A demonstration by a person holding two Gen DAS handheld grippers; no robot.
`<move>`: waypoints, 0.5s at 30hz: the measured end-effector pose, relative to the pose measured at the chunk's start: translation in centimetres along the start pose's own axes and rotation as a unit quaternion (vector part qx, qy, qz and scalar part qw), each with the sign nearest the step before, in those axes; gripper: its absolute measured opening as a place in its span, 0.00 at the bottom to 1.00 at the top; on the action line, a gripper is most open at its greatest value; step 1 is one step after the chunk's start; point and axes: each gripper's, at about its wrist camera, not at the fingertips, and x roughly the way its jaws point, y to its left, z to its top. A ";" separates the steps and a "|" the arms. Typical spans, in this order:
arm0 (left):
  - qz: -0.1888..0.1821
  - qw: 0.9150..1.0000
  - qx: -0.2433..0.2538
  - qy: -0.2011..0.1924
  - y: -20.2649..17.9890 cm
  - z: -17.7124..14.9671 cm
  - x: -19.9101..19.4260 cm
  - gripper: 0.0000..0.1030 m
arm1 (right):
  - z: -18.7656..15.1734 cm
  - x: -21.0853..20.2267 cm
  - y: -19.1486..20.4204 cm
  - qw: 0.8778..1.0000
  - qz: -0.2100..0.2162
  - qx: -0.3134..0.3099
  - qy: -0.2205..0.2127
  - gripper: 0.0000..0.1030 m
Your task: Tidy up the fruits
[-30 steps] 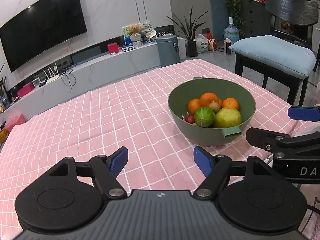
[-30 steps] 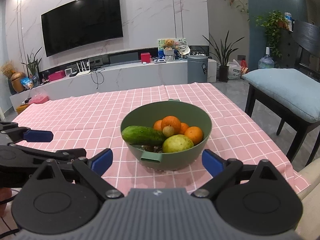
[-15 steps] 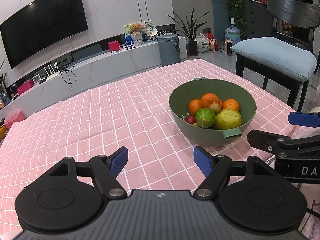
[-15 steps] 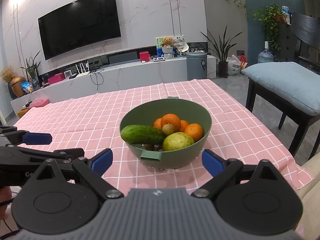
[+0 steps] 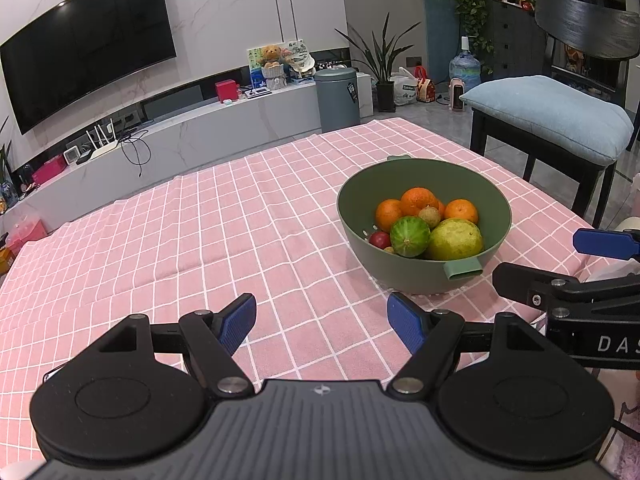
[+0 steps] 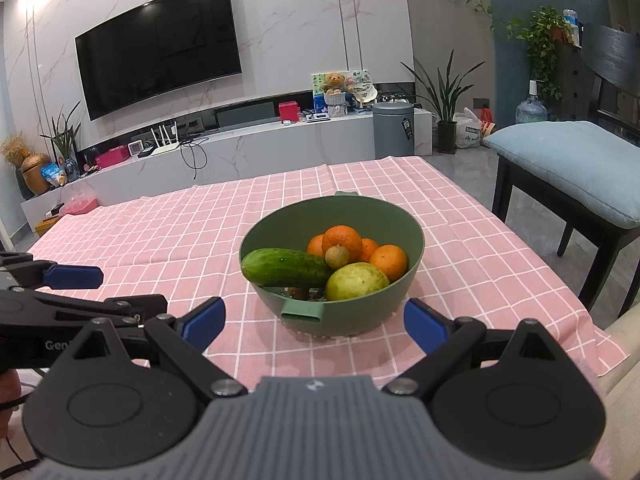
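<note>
1. The left tool [image 5: 321,317] is held open over the pink checked cloth [image 5: 224,232] on the worktop, with nothing between its blue pads [image 5: 239,319].
2. The right tool [image 6: 315,319] is likewise spread wide and empty, just short of the bowl [image 6: 376,216].
3. The bowl is seen ahead and to the right of the left tool, and straight ahead of the right tool, its near handle [image 6: 301,313] lying between the right tool's fingertips in that view.
4. In the bowl a cucumber [image 6: 286,267] is laid on the left side, touching a yellow-green fruit [image 6: 356,281] at the front.
5. Behind these, oranges [image 6: 342,240] are piled with a small brown fruit [image 6: 336,255] against them; a small red fruit [image 5: 379,239] is seen low beside the cucumber's end.
6. Past the worktop, a chair [image 6: 568,164] with a blue cushion is seen at the right.
</note>
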 end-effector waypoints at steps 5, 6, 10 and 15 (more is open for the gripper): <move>0.000 1.000 0.000 0.000 0.0 0.0 0.0 0.85 | -0.1 0.0 -0.1 1.000 0.000 0.002 0.000 0.90; 0.000 1.000 0.000 0.000 0.0 0.0 0.0 0.85 | 0.0 0.0 -0.1 1.000 0.001 0.002 0.000 0.90; 0.000 1.000 -0.001 0.001 0.0 0.0 0.0 0.85 | -0.1 0.0 -0.1 1.000 0.001 0.001 0.001 0.90; 0.000 1.000 -0.001 0.001 0.1 0.0 0.0 0.85 | -0.1 0.0 -0.1 1.000 0.000 0.002 0.000 0.90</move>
